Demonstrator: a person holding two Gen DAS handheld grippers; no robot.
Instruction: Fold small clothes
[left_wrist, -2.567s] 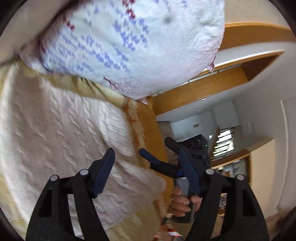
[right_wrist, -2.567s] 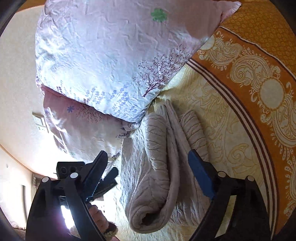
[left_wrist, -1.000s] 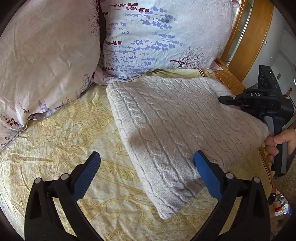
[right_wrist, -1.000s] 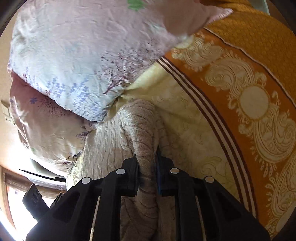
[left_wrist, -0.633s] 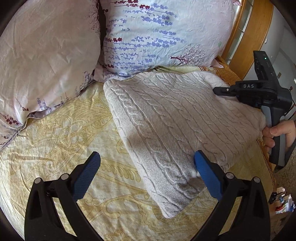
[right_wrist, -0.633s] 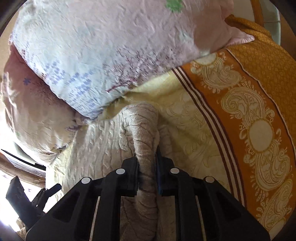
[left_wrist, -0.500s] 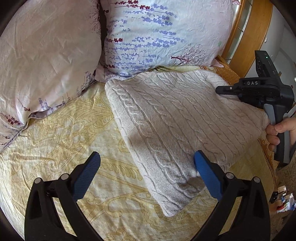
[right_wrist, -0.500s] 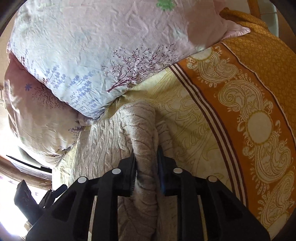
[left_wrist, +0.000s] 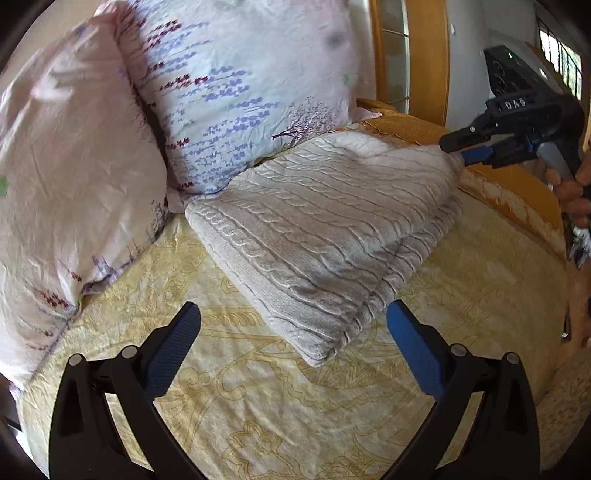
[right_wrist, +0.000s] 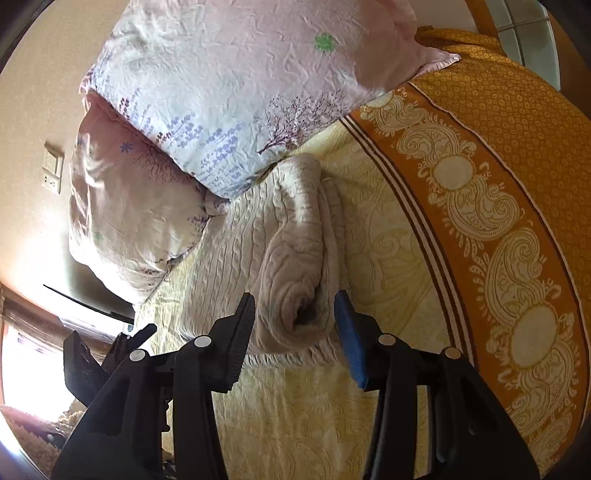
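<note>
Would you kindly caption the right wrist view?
Right gripper, jaws just opening, straddles the folded knit sweater on the bedspread.

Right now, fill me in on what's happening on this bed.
A person is folding a cream cable-knit sweater on the yellow patterned bedspread, beside two floral pillows. The sweater lies folded. The right claw has just been opening, its jaws now apart with the sweater's rolled end between them, no longer pinched. The left claw hangs open over the sweater's near corner, holding nothing.
</note>
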